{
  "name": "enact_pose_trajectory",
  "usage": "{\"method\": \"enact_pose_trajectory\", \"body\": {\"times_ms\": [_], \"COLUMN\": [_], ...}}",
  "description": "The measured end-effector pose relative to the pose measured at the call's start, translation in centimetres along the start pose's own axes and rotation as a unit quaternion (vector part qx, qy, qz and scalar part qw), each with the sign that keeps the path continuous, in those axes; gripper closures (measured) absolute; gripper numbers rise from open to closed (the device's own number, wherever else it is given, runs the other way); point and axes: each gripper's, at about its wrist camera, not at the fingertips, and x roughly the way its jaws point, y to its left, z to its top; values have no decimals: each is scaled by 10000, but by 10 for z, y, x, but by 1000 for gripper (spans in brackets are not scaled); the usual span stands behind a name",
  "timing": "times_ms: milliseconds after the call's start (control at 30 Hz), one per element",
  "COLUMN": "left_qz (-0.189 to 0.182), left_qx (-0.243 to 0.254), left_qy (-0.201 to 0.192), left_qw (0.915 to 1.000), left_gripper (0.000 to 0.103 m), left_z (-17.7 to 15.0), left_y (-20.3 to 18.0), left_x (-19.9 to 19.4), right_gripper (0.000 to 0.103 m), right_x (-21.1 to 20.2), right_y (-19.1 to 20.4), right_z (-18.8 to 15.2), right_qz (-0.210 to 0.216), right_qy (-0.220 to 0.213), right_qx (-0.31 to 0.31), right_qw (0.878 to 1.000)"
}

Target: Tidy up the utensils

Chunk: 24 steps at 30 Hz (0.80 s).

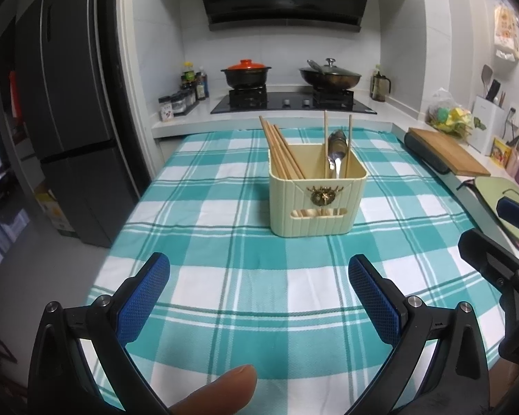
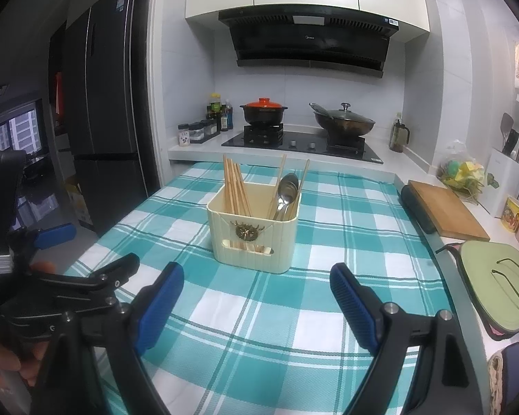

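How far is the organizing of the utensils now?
It looks nearly or fully done. The chopsticks and spoon stand in the cream holder on the checkered cloth. The left gripper and right gripper are open and hold nothing. No loose utensil shows on the cloth.

Teal-and-white checked tablecloth (image 1: 225, 276) fills my lower frame. Upper centre: black range hood (image 1: 283, 0) over a gas hob (image 1: 294, 103). On the hob, black pot with orange lid (image 1: 246, 74) sits left, lidded wok (image 1: 329, 76) right. Sauce bottles and spice jars (image 1: 185, 91) are left of the hob. Dark fridge (image 1: 76, 121) is at far left. Wooden cutting board (image 2: 446, 209) lies at right, green lid (image 2: 498, 283) below it.
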Motion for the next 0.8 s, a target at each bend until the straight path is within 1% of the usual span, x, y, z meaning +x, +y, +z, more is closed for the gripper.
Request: {"method": "enact_pose_trajectory", "body": {"times_ms": [333, 800], "left_qz": [22, -62], "left_qx": [-15, 11], "left_qy": [-41, -101], "left_qw": [10000, 9999], "left_gripper": [0, 0], "left_z": [0, 2], "left_y": [0, -3], "left_x": [-2, -8], "right_gripper": [15, 15], "right_x": [-2, -7], "right_y": [-1, 1], "right_z": [0, 1], "right_qz": [37, 79], "right_qy": [25, -17], "right_qx": [24, 17], "right_qw": [10000, 10000]}}
